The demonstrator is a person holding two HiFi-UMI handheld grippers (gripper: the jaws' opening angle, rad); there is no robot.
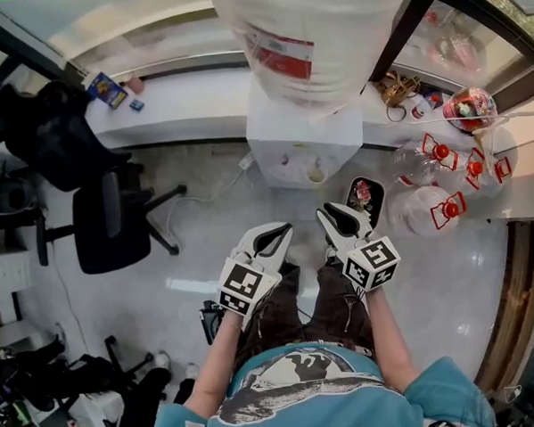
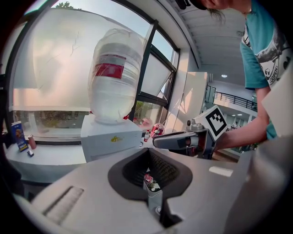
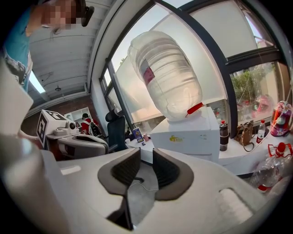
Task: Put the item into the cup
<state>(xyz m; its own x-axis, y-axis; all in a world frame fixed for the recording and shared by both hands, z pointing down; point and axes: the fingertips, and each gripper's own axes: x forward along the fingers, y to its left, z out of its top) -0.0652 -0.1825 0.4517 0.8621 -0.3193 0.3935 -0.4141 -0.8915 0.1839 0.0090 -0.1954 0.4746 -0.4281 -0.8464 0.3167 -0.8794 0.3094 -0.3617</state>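
My left gripper [image 1: 270, 238] is at waist height in front of a white water dispenser [image 1: 303, 144]. Its fingertips meet and nothing is between the pads. Through the slit behind them the left gripper view shows a bin of rubbish [image 2: 151, 183] below. My right gripper [image 1: 340, 217] is beside it on the right, open by a narrow gap, with only floor showing between its pads [image 3: 167, 169]. Each gripper view shows the other gripper: the right one [image 2: 181, 139] and the left one [image 3: 82, 144]. A small pale round thing [image 1: 315, 173] sits in the dispenser's tap recess; I cannot tell whether it is a cup. No item is held.
A large upturned water bottle [image 1: 316, 36] tops the dispenser. A black bin [image 1: 378, 193] stands on the floor just right of it. Several empty red-capped bottles [image 1: 427, 209] lie further right. A black office chair [image 1: 106, 216] stands at the left. A white ledge [image 1: 181, 105] runs under the window.
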